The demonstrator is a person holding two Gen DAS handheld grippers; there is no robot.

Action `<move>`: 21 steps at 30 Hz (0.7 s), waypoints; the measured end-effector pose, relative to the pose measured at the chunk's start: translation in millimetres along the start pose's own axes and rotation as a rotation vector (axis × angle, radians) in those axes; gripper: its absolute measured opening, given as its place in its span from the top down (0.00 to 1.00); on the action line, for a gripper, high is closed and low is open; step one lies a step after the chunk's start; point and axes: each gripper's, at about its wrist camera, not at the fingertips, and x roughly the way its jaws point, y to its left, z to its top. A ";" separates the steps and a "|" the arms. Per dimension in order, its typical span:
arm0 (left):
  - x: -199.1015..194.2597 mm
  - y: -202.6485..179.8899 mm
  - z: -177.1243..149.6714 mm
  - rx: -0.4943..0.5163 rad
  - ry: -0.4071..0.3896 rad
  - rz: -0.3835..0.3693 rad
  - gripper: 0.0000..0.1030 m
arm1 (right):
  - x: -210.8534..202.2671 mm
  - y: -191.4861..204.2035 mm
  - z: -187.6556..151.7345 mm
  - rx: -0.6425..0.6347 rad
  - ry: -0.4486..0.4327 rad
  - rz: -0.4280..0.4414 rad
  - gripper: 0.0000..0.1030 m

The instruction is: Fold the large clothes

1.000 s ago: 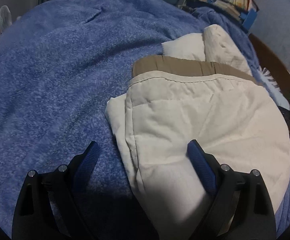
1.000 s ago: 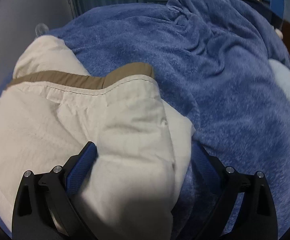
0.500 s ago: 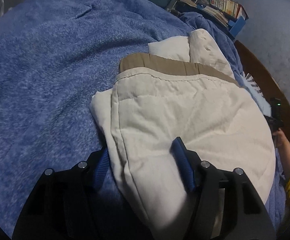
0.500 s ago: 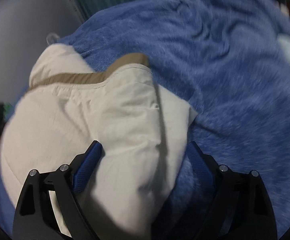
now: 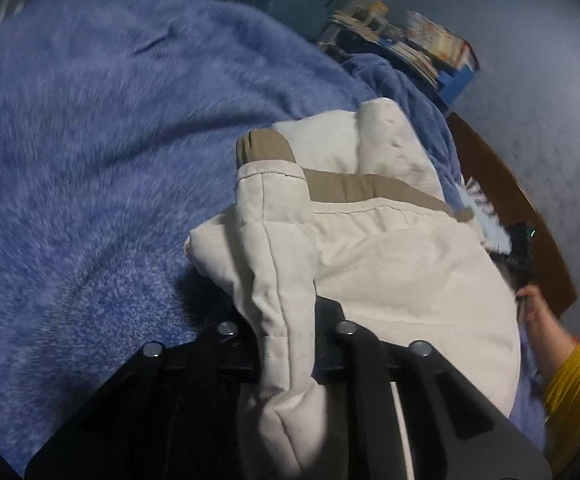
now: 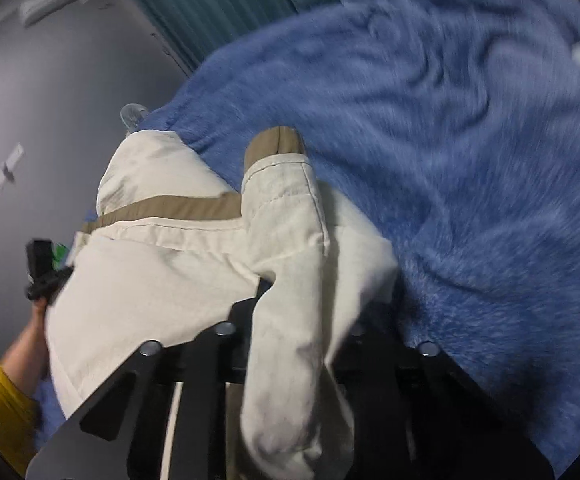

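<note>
Two grippers: both engaged on one garment, one at each near corner.
Garment: cream jacket (image 5: 402, 272) with a tan band (image 5: 370, 190), lying partly folded on a blue blanket (image 5: 90, 160) that covers the bed.
Left gripper (image 5: 286, 320): jaws have just been closing and now pinch a bunched ridge of the jacket's left edge; cloth stands up between the black fingers and hides the pads.
Right gripper (image 6: 290, 316): jaws have just been closing and now pinch the jacket's right edge in the same way; a fold of cream cloth runs up between them.
Person: a hand (image 5: 534, 304) with a yellow sleeve (image 5: 570, 380) shows at the far side of the jacket in the left view, on the right gripper's handle.
Step in hand: grasp made at both near corners, ahead of a fold; judged early in this fold.
Next move: judged to call for raising both corners together, evenly, and carrying them over toward the tan band.
Risk: thick padded cloth may slip from a narrow pinch; uneven lift would skew the fold.
Blur: both views are smeared, so fine seams are unclear.
</note>
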 end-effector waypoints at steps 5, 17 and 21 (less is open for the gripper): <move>-30.6 -27.8 3.3 0.070 -0.048 0.024 0.93 | -37.2 29.4 -3.1 -0.075 -0.120 -0.057 0.89; -152.0 -111.9 -23.0 0.162 -0.225 -0.071 0.95 | -170.3 94.5 -38.4 -0.122 -0.370 0.019 0.90; -200.5 -139.3 -40.5 0.184 -0.274 -0.124 0.95 | -223.2 118.8 -56.5 -0.144 -0.412 0.036 0.91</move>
